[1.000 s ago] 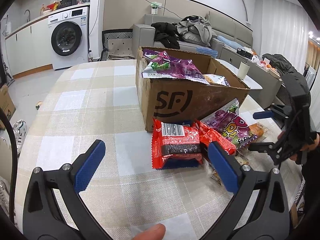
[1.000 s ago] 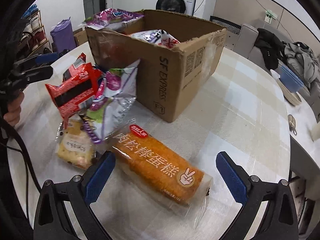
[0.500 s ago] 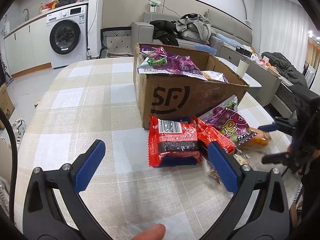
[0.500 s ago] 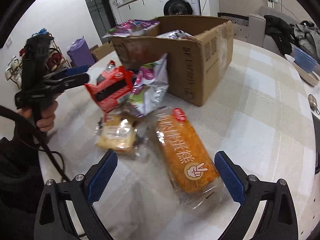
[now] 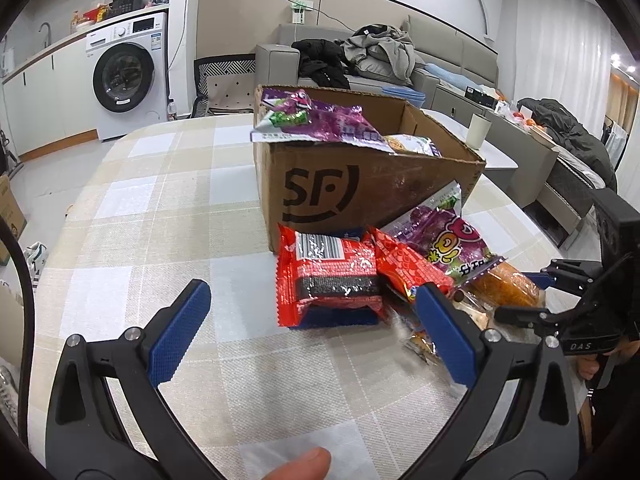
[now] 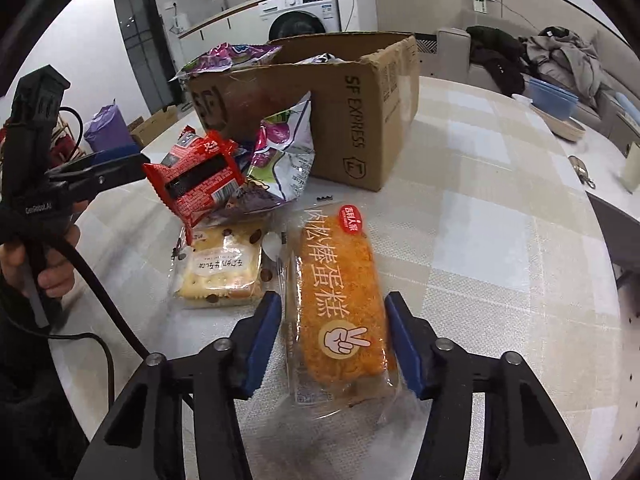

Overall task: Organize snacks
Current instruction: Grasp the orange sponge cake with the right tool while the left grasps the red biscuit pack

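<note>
An orange pork-floss cake pack lies on the checked tablecloth between the jaws of my right gripper, which are narrowed around its near end; the pads look at or close to the wrapper. The pack also shows in the left wrist view. My left gripper is open and empty, in front of a red snack pack. A purple candy bag and a biscuit pack lie beside it. The cardboard SF box holds more snack bags.
The table edge curves off on the right. A key ring and a bowl lie at the far right. A washing machine and a sofa with clothes stand behind.
My right gripper has moved forward over the orange cake pack and its jaws have narrowed around it. My left gripper has edged slightly closer to the red pack.
</note>
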Tool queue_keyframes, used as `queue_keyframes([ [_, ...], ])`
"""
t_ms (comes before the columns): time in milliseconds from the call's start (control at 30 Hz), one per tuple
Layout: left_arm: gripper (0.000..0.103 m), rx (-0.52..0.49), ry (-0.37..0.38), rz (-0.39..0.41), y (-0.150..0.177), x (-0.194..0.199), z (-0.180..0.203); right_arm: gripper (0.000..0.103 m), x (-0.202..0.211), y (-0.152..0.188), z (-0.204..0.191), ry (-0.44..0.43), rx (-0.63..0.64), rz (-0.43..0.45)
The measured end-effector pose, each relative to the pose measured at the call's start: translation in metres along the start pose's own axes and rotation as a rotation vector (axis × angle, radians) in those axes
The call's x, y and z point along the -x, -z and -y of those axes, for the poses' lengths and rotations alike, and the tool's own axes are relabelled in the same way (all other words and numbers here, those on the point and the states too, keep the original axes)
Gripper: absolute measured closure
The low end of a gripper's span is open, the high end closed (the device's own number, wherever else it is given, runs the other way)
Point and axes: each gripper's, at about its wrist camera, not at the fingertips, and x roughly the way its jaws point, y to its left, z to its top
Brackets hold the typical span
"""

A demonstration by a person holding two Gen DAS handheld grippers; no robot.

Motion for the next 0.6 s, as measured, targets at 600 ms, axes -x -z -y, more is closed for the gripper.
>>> queue_keyframes([
  [600,0.001,-0.045,-0.01,-0.047,0.0,-0.019,0.004,0.052,0.005,0.007,-0.003,0.044,0.01,-0.005],
])
